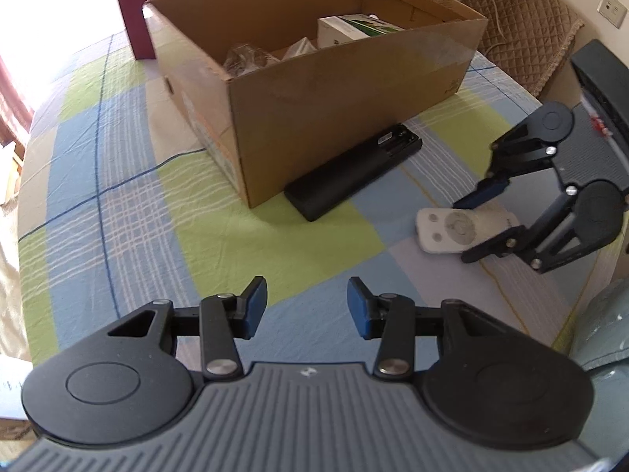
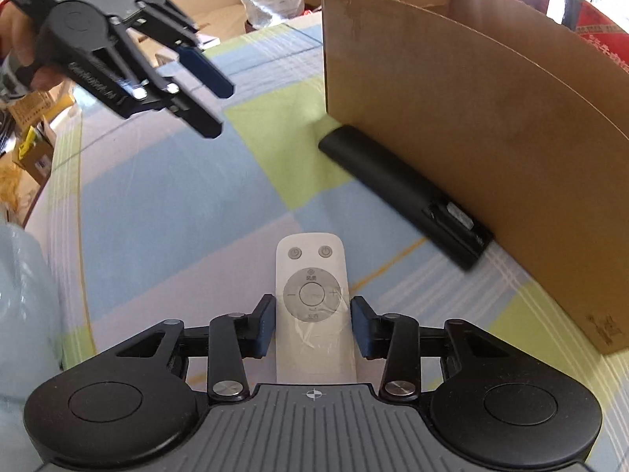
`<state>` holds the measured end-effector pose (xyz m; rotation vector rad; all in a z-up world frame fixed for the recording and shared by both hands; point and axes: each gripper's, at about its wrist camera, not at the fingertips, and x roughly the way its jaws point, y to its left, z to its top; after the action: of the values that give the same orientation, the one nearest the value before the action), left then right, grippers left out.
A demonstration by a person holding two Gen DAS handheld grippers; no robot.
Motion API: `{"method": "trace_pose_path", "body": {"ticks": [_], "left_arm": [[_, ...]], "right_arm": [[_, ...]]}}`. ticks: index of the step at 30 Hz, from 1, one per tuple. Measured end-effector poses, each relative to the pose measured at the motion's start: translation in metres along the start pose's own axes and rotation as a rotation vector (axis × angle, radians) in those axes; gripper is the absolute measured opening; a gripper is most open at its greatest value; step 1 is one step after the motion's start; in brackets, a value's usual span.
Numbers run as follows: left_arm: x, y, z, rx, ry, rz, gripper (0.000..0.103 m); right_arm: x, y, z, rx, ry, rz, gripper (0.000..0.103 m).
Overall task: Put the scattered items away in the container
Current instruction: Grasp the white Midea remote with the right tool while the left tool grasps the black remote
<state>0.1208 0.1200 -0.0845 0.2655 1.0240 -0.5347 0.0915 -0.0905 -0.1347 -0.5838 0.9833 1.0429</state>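
A cardboard box (image 1: 314, 78) stands toward the far edge of the table (image 1: 118, 204), which wears a checked cloth, and it already holds a white carton (image 1: 354, 27) and some clear-wrapped bits. Two things lie outside it: a black remote (image 1: 354, 169) flat against the foot of the box's near wall, and a white remote (image 2: 312, 306) further out toward the table's near right side.

The right gripper (image 2: 312, 324) is set over the white remote with a finger on either side. The jaws are parted, a narrow gap showing at each flank, so they do not have hold of it. The left gripper (image 1: 307, 306) hangs over bare cloth, half open and empty.

The step in hand looks to be the pickup of the white remote. Next it calls for the fingers to close squarely on the remote's long edges, then a lift clear of the box wall.

The remote's buttons carry small characters too fine to read. A faint mark is printed low on the box corner, also illegible.
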Motion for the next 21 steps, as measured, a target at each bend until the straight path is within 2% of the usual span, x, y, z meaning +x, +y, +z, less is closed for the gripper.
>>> {"method": "trace_pose_path", "body": {"ticks": [4,6,10,16,18,21], "left_arm": [[0.019,-0.006,0.007,0.007,-0.019,-0.005,0.043],[0.031,-0.009,0.012,0.001,-0.028,-0.001,0.048],[0.053,-0.013,0.024,-0.023,-0.036,-0.009,0.052],[0.072,-0.021,0.036,-0.052,-0.050,0.025,0.056],[0.075,-0.031,0.040,-0.027,-0.049,0.009,0.062],[0.077,-0.056,0.040,0.076,-0.043,-0.045,0.061]], "right_arm": [[-0.013,-0.006,-0.019,0.060,0.023,-0.044,0.044],[-0.023,-0.016,-0.032,0.122,0.027,-0.079,0.044],[-0.043,-0.036,-0.055,0.244,0.032,-0.150,0.044],[-0.068,-0.057,-0.079,0.371,0.025,-0.222,0.044],[-0.075,-0.061,-0.085,0.394,0.019,-0.232,0.044],[-0.081,-0.065,-0.090,0.407,0.014,-0.238,0.044]]}}
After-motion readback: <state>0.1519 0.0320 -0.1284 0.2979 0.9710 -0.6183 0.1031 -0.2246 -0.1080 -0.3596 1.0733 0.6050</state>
